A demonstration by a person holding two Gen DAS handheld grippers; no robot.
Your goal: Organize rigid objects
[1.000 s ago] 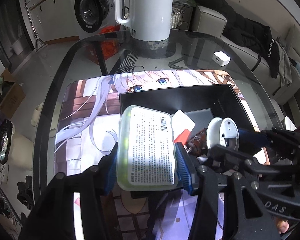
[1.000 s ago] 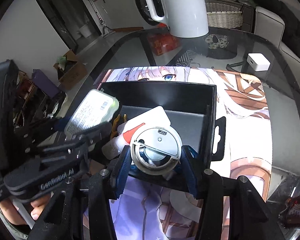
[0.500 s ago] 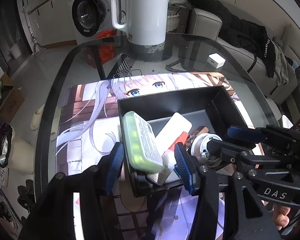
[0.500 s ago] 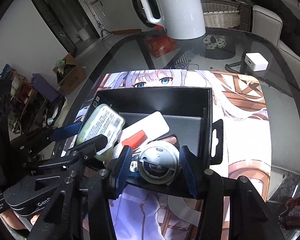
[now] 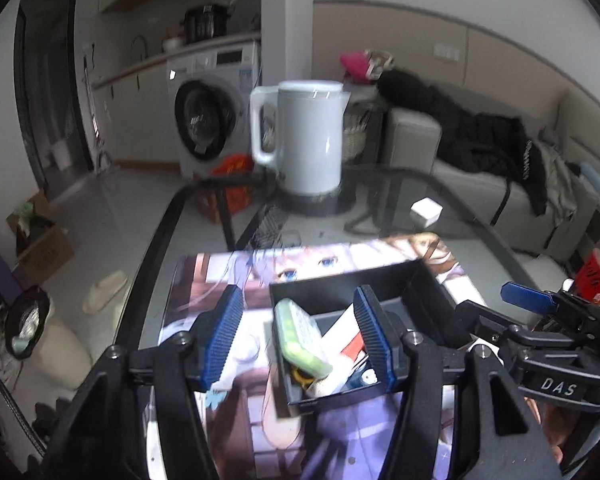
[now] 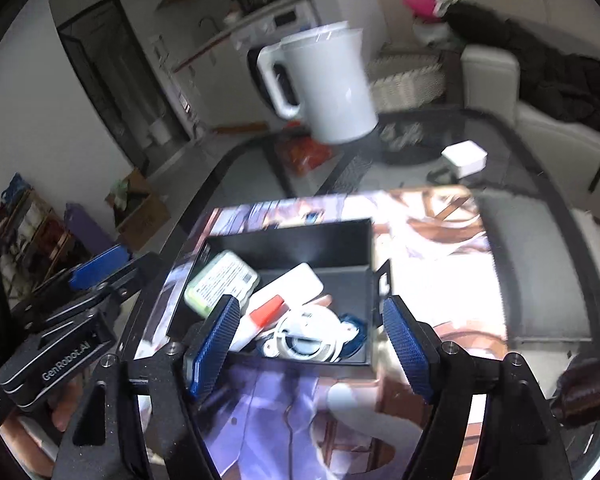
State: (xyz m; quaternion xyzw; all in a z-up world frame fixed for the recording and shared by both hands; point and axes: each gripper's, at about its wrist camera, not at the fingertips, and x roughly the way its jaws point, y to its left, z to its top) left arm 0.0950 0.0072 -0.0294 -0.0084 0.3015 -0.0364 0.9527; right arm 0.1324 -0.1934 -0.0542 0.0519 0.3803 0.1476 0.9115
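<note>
Kettle [image 5: 310,140] stands on glass table [image 5: 480,216] beyond mat [image 6: 432,216].

Motion blur smears the kettle [image 6: 328,84] and printed mat [image 6: 420,224].

Pale tiled floor [image 5: 132,216], washing machine [image 5: 212,108], grey sofa [image 5: 460,176] (dark coat-draped), glass table [image 5: 380,200].

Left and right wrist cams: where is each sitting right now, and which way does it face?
Left wrist: above the mat's near-left, facing the kettle; the open left gripper frames the green case in the box; the right gripper shows at right.
Right wrist: above the box's near edge, facing the same way; the right gripper is open, the left gripper at left.
Shared: box, case, kettle.
</note>
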